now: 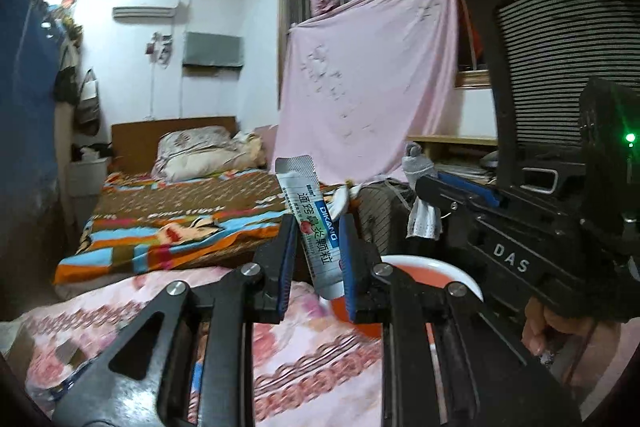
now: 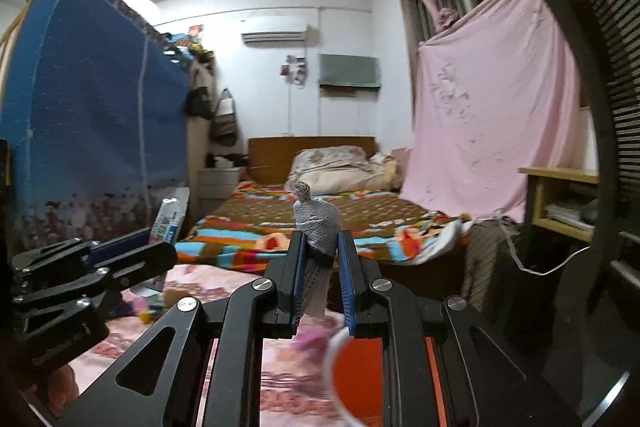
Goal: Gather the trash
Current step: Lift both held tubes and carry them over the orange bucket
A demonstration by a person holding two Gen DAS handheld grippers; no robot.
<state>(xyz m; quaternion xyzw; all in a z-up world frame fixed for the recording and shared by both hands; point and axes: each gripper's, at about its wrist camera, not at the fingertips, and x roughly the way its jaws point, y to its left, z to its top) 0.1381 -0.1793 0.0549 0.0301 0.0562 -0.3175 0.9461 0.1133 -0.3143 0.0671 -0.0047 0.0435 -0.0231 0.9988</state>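
My left gripper (image 1: 317,227) is shut on a white medicine sachet (image 1: 308,211) with blue and green print. The sachet stands up between the blue pads, tilted a little. To its right in the left wrist view, my right gripper (image 1: 430,187) grips a crumpled grey-white face mask (image 1: 420,167), whose straps hang below. In the right wrist view the right gripper (image 2: 320,247) is shut on that mask (image 2: 318,223). The left gripper (image 2: 132,251) shows at the left edge. A red basin with a white rim (image 1: 460,273) lies under both grippers; it also shows blurred (image 2: 360,359).
A pink floral quilt (image 1: 312,355) lies below. Beyond it is a bed with a colourful blanket (image 2: 320,223). A blue fabric wardrobe (image 2: 92,123) stands left, a hanging pink sheet (image 2: 492,107) and a black mesh chair back (image 1: 560,67) right. A hand (image 1: 540,331) holds the right gripper.
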